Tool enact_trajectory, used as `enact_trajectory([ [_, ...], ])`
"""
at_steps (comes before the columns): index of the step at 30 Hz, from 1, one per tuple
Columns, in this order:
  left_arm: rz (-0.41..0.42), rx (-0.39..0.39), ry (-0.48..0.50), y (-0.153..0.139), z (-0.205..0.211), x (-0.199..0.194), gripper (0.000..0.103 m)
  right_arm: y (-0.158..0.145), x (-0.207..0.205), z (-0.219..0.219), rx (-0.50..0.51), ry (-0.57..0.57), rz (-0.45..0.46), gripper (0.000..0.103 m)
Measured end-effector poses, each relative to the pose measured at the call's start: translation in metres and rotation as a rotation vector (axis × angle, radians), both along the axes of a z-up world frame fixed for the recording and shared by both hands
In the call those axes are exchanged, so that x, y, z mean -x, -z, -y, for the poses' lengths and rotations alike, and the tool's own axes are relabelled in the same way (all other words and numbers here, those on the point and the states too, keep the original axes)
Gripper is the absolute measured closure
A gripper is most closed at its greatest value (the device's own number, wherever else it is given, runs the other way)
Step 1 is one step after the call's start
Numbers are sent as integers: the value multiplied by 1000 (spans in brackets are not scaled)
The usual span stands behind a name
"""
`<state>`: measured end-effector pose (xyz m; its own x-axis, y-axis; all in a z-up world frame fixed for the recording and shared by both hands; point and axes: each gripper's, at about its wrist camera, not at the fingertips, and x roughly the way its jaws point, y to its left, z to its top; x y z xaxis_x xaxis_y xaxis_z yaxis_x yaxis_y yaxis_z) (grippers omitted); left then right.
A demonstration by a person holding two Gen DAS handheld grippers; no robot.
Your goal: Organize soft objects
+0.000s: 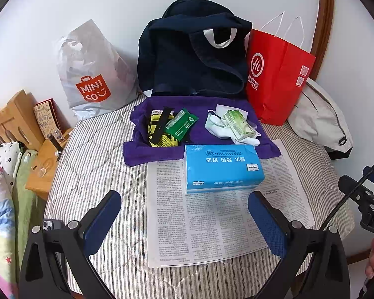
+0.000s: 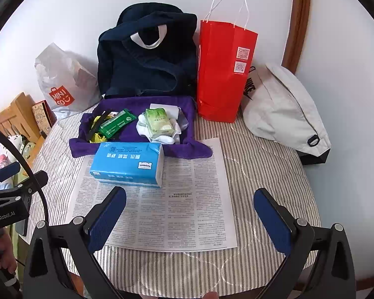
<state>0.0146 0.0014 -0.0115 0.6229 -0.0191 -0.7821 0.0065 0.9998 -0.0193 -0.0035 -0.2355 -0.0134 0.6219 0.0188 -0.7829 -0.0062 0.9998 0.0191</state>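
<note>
You held both hand-held grippers, left (image 1: 184,214) and right (image 2: 189,211), spread apart and empty; the blue plastic tissue pack (image 1: 222,165) lay on the newspaper (image 1: 212,226), touching the far purple towel (image 1: 147,153).

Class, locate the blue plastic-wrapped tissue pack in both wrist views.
The blue plastic-wrapped tissue pack lies at the far edge of the printed newspaper sheet, touching the purple towel-lined tray; centre-right in the left view, centre-left in the right.

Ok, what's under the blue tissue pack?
The blue tissue pack rests on the newspaper sheet, its far edge against the purple towel. Whatever lies directly beneath it is hidden.
</note>
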Motion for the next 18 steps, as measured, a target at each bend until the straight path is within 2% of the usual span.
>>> enact_trajectory([
  [18,8,3,18,-4,-4,1,0,-2,2,2,8,2,-1,2],
])
